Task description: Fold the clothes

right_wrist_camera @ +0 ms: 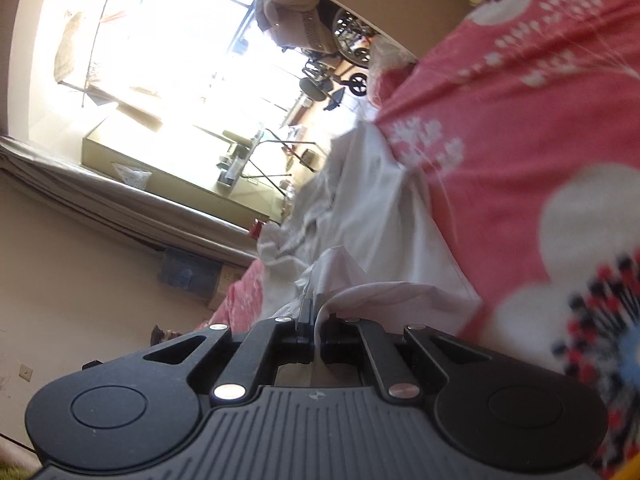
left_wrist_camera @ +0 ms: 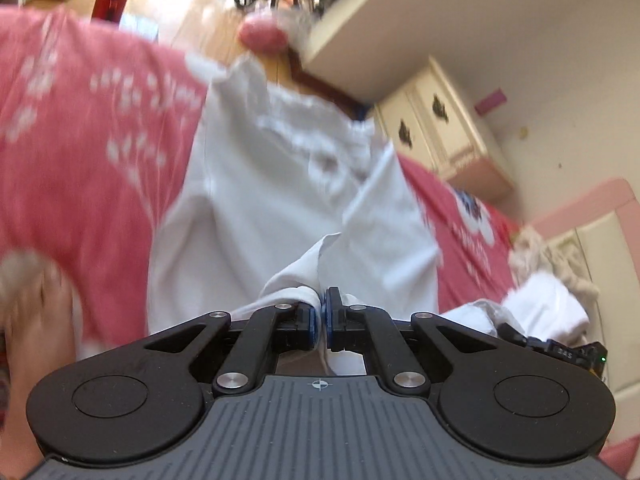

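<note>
White garment point(left_wrist_camera: 288, 184), a pale piece of clothing with a ruffled or gathered far edge, lies stretched along a bed covered in a pink floral bedspread point(left_wrist_camera: 80, 140). It runs away from the left wrist camera toward the foot of the bed, and its near end rises off the cover into both tools.

Left gripper point(left_wrist_camera: 321, 312) has its jaws drawn narrow, with a bunched fold of the white cloth pinched between the blue pads point(left_wrist_camera: 311, 322); fabric spills out on either side of the fingers. Right gripper point(right_wrist_camera: 316, 326) is likewise closed down tight, and a thin edge of the same white garment point(right_wrist_camera: 360, 216) passes between its black fingers, the cloth draping back over the bedspread point(right_wrist_camera: 520, 128).

In the left wrist view a bare foot point(left_wrist_camera: 36, 320) rests on the cover at the lower left. At the right of that view a second heap of pale laundry point(left_wrist_camera: 552, 292) sits on the bed, apart from the held garment; what the pieces are cannot be told through the blur. Beyond the bed stands a cream cabinet point(left_wrist_camera: 440, 120) with dark handles, its doors shut, so nothing inside it shows.

The right wrist view is rolled sideways. It shows a bright window point(right_wrist_camera: 180, 40), a curtain point(right_wrist_camera: 100, 200) beside it, and a cluttered area past the bed with wheeled frames point(right_wrist_camera: 352, 40) too blurred to name.
</note>
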The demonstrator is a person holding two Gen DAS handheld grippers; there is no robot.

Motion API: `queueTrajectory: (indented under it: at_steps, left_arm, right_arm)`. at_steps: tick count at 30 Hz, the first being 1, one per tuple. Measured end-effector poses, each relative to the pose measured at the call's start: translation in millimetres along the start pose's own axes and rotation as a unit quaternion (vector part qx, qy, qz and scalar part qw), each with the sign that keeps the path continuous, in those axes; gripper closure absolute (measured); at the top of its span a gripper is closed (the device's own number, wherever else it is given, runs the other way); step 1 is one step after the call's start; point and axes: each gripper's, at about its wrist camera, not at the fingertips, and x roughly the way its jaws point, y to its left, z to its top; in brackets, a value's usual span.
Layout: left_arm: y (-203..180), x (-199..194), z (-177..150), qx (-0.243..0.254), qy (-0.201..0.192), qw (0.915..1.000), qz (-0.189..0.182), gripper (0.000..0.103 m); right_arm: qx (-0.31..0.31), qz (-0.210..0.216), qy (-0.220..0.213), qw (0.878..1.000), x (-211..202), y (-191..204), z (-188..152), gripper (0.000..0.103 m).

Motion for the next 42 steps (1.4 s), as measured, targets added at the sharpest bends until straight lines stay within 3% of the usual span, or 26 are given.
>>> queueTrajectory:
  at_steps: [5,9,10,12,13,14,15,17,20,24,26,30,32,34,37,40,42]
  left_arm:
    - [0.5,28.1,38.2,0.01,-0.026,0.9993,0.023,0.1]
    - [19.0,63.2,58.7,-0.005,-0.019,0.9982,0.056,0.098]
    - [25.7,72.5,62.4,-0.018,-0.004,0.9973,0.071,0.096]
    - [38.8,87.4,69.1,-0.054,0.032,0.9938,0.092,0.082]
    - [43.4,89.0,71.3,-0.075,0.042,0.9921,0.092,0.076]
    - [46.2,86.9,73.2,-0.093,0.043,0.9912,0.083,0.073]
    - [46.9,82.1,75.4,-0.105,0.042,0.991,0.072,0.07]
    - [45.4,70.4,81.8,-0.124,0.044,0.9897,0.057,0.053]
    - [38.5,51.2,94.1,-0.157,0.055,0.9845,0.055,0.04]
    - [17.7,21.6,118.0,-0.149,0.076,0.9833,0.072,0.04]
    - [2.2,0.3,132.2,-0.122,0.064,0.9867,0.085,0.04]
    - [-39.0,-65.0,170.6,-0.065,-0.009,0.9899,0.126,0.04]
    - [-67.2,-104.2,189.8,-0.029,-0.065,0.9859,0.151,0.04]
    - [-96.2,-148.3,206.7,0.006,-0.124,0.9763,0.178,0.04]
    - [-139.5,-222.1,224.2,0.04,-0.221,0.9511,0.212,0.04]
    - [-180.6,-294.9,234.4,0.06,-0.32,0.914,0.242,0.039]
    - [-206.9,-340.3,235.5,0.072,-0.384,0.8845,0.255,0.038]
  right_arm:
    - [-0.01,0.004,0.0,1.0,49.4,-1.6,44.9,0.101]
    - [0.008,-0.011,-0.005,1.0,95.6,-20.3,65.1,0.101]
    - [0.017,-0.028,-0.007,0.999,106.8,-27.9,67.2,0.099]
    - [0.051,-0.047,0.0,0.998,120.3,-46.1,66.1,0.091]
    - [0.07,-0.054,0.006,0.996,125.7,-55.3,64.9,0.083]
    - [0.088,-0.061,0.011,0.994,131.0,-64.5,63.7,0.083]
    - [0.102,-0.058,0.007,0.993,130.3,-69.7,61.2,0.08]
    - [0.122,-0.038,-0.018,0.992,116.2,-71.7,53.0,0.053]
    - [0.145,-0.029,-0.063,0.987,90.9,-72.3,38.1,0.034]
    - [0.167,-0.042,-0.1,0.98,63.7,-73.4,13.3,0.032]
    - [0.17,-0.042,-0.117,0.977,50.0,-72.7,1.6,0.031]
    - [0.165,-0.034,-0.153,0.974,23.9,-64.1,-17.5,0.031]
    - [0.154,-0.029,-0.175,0.972,11.0,-53.9,-18.8,0.031]
    - [0.141,-0.021,-0.198,0.97,-2.3,-44.0,-21.7,0.03]
    - [0.113,-0.011,-0.222,0.968,-14.9,-25.2,-21.4,0.028]
    - [0.084,0.0,-0.235,0.968,-23.3,-2.7,-21.1,0.027]
    - [0.077,0.016,-0.24,0.968,-28.2,10.4,-21.8,0.026]
